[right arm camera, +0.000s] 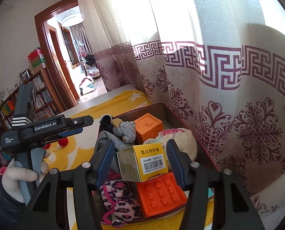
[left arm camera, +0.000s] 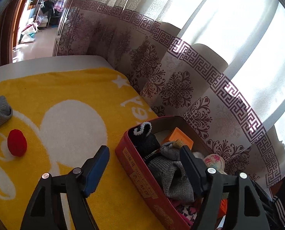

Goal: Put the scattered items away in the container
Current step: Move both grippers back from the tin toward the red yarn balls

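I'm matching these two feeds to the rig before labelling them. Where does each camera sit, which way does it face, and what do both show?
Left wrist: sits on the left gripper, looking down across the yellow towel at the red box; only its own open fingers show.
Right wrist: sits on the right gripper, looking into the box at the small carton between its open fingers; the person's gloved hand shows too.
Shared: box, towel, red ball, curtain.
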`<state>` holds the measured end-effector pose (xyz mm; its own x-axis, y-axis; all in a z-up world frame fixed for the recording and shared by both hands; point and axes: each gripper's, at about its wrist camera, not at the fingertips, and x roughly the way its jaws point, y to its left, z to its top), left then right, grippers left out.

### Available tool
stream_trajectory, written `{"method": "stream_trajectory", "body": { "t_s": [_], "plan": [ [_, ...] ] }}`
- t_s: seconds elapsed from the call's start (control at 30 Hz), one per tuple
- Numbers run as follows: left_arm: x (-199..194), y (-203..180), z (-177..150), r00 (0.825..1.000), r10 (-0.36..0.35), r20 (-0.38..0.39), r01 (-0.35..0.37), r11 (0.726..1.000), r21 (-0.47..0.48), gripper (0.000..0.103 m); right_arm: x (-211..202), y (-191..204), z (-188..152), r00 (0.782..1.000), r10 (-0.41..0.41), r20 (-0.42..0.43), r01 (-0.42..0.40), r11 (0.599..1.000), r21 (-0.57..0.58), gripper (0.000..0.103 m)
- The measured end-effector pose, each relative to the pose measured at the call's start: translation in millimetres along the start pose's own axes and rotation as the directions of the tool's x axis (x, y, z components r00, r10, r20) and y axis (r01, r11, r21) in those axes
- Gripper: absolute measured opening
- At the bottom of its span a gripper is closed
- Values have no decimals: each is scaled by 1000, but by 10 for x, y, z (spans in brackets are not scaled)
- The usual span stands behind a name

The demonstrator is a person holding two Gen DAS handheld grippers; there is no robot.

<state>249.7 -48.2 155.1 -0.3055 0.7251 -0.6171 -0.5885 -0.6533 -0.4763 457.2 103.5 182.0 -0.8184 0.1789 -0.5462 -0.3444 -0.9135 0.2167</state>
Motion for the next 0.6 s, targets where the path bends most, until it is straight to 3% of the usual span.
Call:
{"method": "stream_trajectory", "body": {
  "t_s": [0.2,0.3,0.6],
  "plan": [
    [-115,347,-43,997,80,-14,-81,995,-65,89,6,285,60,999,32,13,-31,998,-51,70],
    [-207,530,-71,995,98,-9,-98,991,-92,101,56,427,78,999,54,5,-53,996,-72,73],
    [-709,1237,-133,983,183,33,-173,965,-198,101,280,850,56,990,127,-58,-133,985,-107,77]
  ]
}}
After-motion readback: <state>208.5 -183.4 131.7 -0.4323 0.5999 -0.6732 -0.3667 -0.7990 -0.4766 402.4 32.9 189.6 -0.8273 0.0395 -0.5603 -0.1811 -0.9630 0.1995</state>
